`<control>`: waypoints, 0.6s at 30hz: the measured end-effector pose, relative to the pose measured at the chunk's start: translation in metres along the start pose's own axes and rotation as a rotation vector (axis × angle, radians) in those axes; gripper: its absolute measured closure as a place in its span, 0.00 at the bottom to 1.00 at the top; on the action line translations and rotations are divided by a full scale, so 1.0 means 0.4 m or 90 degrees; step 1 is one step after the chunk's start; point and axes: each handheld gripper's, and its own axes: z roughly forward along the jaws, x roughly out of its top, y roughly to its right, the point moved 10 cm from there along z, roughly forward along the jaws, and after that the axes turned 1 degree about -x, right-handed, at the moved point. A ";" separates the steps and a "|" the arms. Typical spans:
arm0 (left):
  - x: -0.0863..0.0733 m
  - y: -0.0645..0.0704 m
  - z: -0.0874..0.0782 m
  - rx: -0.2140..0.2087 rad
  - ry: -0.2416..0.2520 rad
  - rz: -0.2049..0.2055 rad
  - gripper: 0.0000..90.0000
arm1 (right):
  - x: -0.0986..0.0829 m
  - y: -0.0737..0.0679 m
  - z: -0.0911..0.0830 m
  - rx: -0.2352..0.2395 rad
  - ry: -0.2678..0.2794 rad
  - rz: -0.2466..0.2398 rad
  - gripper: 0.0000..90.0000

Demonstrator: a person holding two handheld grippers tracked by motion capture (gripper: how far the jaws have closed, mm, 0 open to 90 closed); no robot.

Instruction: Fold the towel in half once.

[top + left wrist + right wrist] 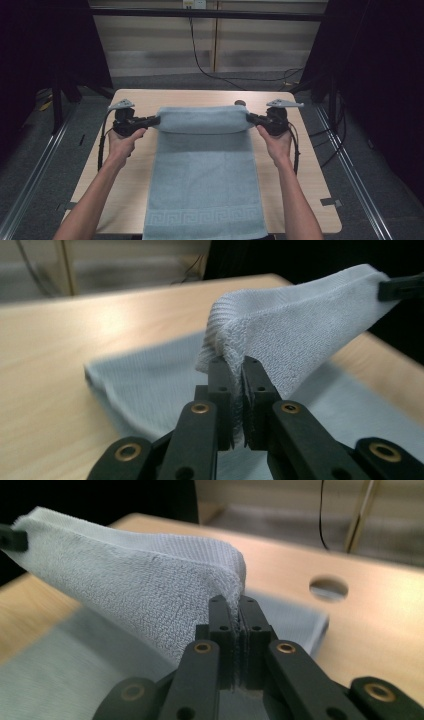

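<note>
While the towel's [205,185] near end lies flat on the surface [125,200], we pinch its lifted far corners in the left tool [156,120] and right tool [250,118]; we should keep them level and taut.

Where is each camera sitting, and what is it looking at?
High view: above the person's side, looking forward and down on the table; both forearms, left gripper and right gripper show.
Left gripper view: rides the left gripper, looking along its fingers at a pinched towel corner.
Right gripper view: rides the right gripper, facing its own pinched corner.
Shared: both gripper views show the same lifted towel edge.
</note>
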 end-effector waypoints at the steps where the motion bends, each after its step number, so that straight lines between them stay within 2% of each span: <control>1: 0.011 0.014 -0.015 -0.002 0.005 0.014 0.95 | 0.023 -0.010 -0.024 0.008 0.018 -0.003 0.97; 2: 0.028 0.043 -0.040 -0.018 0.019 0.021 0.95 | 0.036 -0.017 -0.041 0.013 0.026 -0.009 0.97; 5: 0.051 0.103 -0.095 -0.033 0.027 0.055 0.94 | 0.074 -0.046 -0.106 0.018 0.044 -0.034 0.97; 7: 0.055 0.141 -0.133 -0.041 0.036 0.077 0.94 | 0.080 -0.070 -0.145 0.024 0.051 -0.051 0.97; 9: 0.045 0.174 -0.169 -0.058 0.044 0.081 0.94 | 0.066 -0.100 -0.179 0.036 0.052 -0.064 0.97; 11: 0.022 0.196 -0.196 -0.066 0.044 0.082 0.94 | 0.039 -0.131 -0.213 0.045 0.046 -0.089 0.97; 12: -0.003 0.213 -0.209 -0.082 0.040 0.072 0.94 | 0.028 -0.142 -0.225 0.052 0.044 -0.089 0.97; 14: -0.047 0.227 -0.222 -0.085 0.028 0.075 0.94 | -0.009 -0.167 -0.257 0.063 0.039 -0.096 0.97; 15: -0.081 0.239 -0.225 -0.096 0.023 0.071 0.94 | -0.023 -0.174 -0.264 0.071 0.035 -0.092 0.97; 16: -0.104 0.243 -0.227 -0.091 0.019 0.085 0.93 | -0.049 -0.184 -0.275 0.073 0.026 -0.095 0.97; 17: -0.147 0.250 -0.226 -0.083 -0.002 0.115 0.93 | -0.067 -0.190 -0.279 0.074 0.017 -0.099 0.97; 18: -0.179 0.252 -0.223 -0.091 -0.020 0.115 0.92 | -0.101 -0.198 -0.281 0.077 0.000 -0.101 0.97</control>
